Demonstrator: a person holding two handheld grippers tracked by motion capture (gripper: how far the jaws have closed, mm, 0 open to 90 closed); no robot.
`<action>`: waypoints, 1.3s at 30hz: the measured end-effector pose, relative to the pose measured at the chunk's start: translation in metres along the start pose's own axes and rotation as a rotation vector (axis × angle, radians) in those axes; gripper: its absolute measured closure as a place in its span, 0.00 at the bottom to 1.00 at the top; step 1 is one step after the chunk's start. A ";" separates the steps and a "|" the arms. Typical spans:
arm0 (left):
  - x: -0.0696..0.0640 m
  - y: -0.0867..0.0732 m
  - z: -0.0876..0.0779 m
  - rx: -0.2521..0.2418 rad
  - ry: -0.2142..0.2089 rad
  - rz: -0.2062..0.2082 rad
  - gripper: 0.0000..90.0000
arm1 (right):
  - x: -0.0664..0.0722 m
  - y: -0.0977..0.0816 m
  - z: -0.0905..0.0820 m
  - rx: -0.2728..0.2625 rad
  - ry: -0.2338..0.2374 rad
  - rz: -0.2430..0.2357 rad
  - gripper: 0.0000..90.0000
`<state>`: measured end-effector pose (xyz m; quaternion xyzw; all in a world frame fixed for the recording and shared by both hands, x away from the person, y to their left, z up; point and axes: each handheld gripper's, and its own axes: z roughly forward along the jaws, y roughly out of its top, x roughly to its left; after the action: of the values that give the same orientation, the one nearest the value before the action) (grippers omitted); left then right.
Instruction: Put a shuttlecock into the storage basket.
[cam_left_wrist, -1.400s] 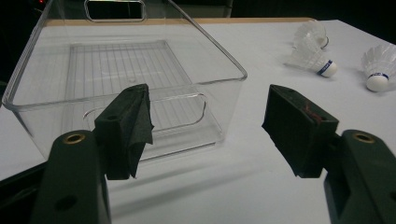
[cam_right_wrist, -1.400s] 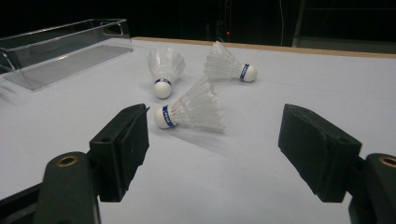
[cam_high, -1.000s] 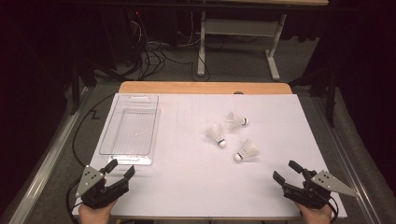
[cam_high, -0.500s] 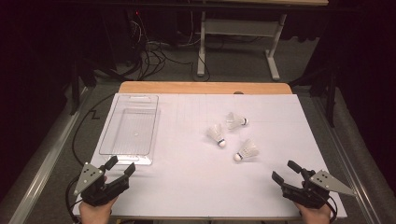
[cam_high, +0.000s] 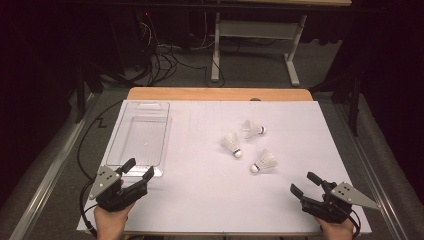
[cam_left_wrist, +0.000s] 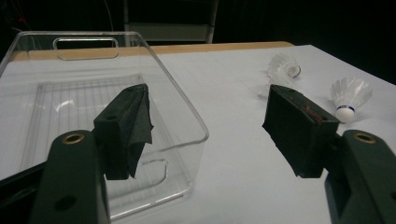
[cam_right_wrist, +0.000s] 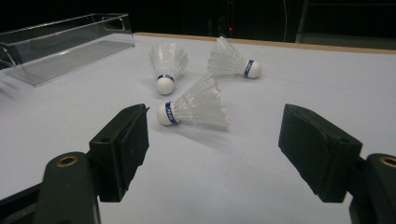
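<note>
both grippers sit low at the near edge of the counter (cam_high: 200, 190), one at each corner. the left gripper (cam_high: 136, 172) has its jaws spread wide with nothing between them, and it's parked right at the near end of the clear plastic bin (cam_high: 137, 135), which lies along the left side of the counter with nothing inside. the right gripper (cam_high: 306, 184) has its jaws wide apart too, holding nothing, and it looks toward the three shuttlecocks out in the middle. the nearest shuttlecock (cam_high: 264, 161) lies on its side, cork toward the left in the right gripper view. behind it the middle shuttlecock (cam_high: 231, 144) lies tipped with its cork toward the near edge, and the far shuttlecock (cam_high: 252, 130) lies on its side just beside it. all three are well apart from the bin.
</note>
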<state>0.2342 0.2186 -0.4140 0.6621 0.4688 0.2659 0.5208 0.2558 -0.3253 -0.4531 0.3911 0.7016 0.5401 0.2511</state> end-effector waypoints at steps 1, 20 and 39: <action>-0.001 0.002 0.003 0.003 -0.003 0.005 0.36 | 0.000 0.000 0.000 0.000 0.000 0.001 0.27; -0.021 0.022 0.057 0.055 -0.086 0.019 0.36 | -0.001 0.000 0.000 0.004 0.009 0.003 0.27; -0.038 0.033 0.090 0.090 -0.111 0.055 0.36 | -0.002 0.000 0.002 0.003 0.014 -0.007 0.27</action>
<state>0.3056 0.1444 -0.4066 0.7113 0.4323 0.2215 0.5081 0.2582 -0.3260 -0.4537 0.3853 0.7054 0.5411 0.2475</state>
